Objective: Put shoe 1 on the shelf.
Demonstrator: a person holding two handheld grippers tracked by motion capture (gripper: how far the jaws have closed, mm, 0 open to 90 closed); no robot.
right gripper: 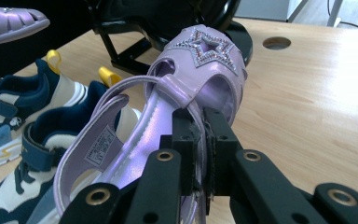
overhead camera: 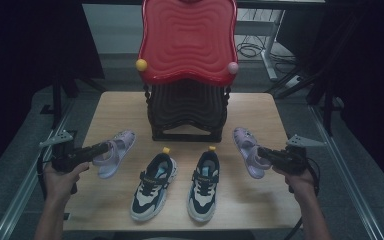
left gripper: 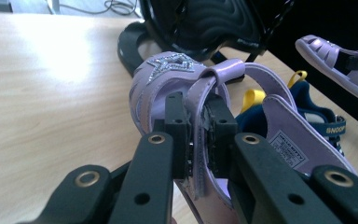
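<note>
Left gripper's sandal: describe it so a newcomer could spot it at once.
Start at the black rack under the red wavy tray at the table's far side. Left of the two navy-and-cream sneakers in front of it, the left gripper is shut on a lilac sandal. Its twin sits in the right gripper; this one is left of the sneakers.

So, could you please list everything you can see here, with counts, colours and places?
sandals: 2, lilac; left sandal in the left tool, right sandal in the right tool
trainers: 2, navy and cream, front centre of the table
rack: 1, black, back centre
red tray: 1, atop the rack
table: 1, light wood
left tool: black, shut on a sandal strap
right tool: black, likewise
hands: 2, bottom corners
</note>
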